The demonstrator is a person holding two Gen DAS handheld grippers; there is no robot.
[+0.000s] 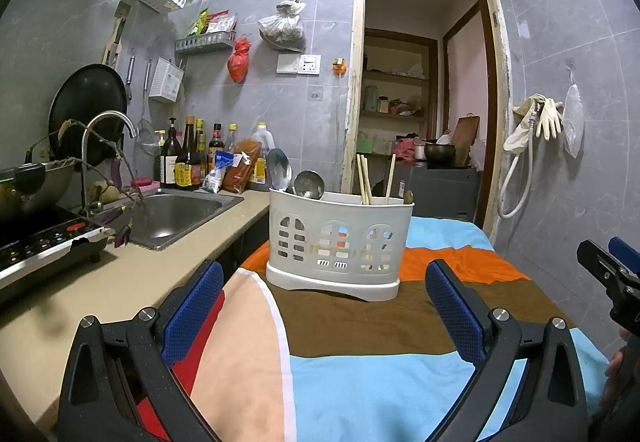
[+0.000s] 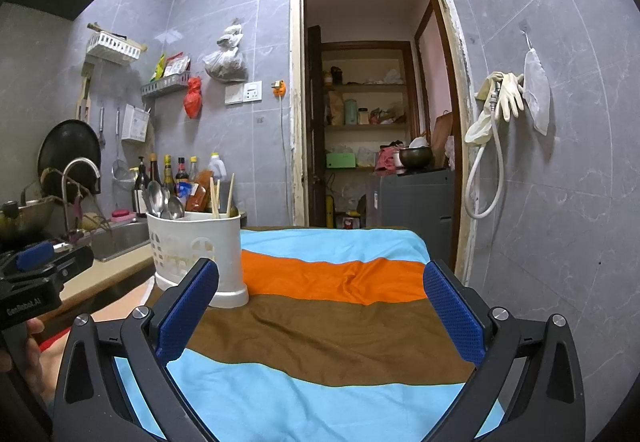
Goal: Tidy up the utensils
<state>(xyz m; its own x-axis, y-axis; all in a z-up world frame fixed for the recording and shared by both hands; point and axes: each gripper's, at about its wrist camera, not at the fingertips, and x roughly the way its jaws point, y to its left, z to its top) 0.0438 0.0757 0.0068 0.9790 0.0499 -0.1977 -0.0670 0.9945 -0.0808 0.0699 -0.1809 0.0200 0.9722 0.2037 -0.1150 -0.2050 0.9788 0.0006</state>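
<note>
A white slotted utensil holder [image 1: 338, 242] stands upright on a striped cloth [image 1: 360, 322]. Metal spoons [image 1: 308, 184] fill its left side and wooden chopsticks [image 1: 366, 178] lean in its right side. My left gripper [image 1: 324, 282] is open just in front of the holder, nothing between its blue pads. In the right wrist view the holder [image 2: 200, 254] stands at the left with spoons [image 2: 164, 198] and chopsticks [image 2: 222, 196] sticking out. My right gripper [image 2: 320, 282] is open over the cloth [image 2: 320, 322], to the right of the holder, holding nothing.
A beige counter [image 1: 132, 282] on the left carries a steel sink [image 1: 176, 214], a faucet [image 1: 104, 130], an induction cooker [image 1: 44, 242] and sauce bottles [image 1: 188, 158]. An open doorway [image 1: 420, 90] lies behind. A hose and rubber gloves [image 1: 536, 122] hang on the right wall.
</note>
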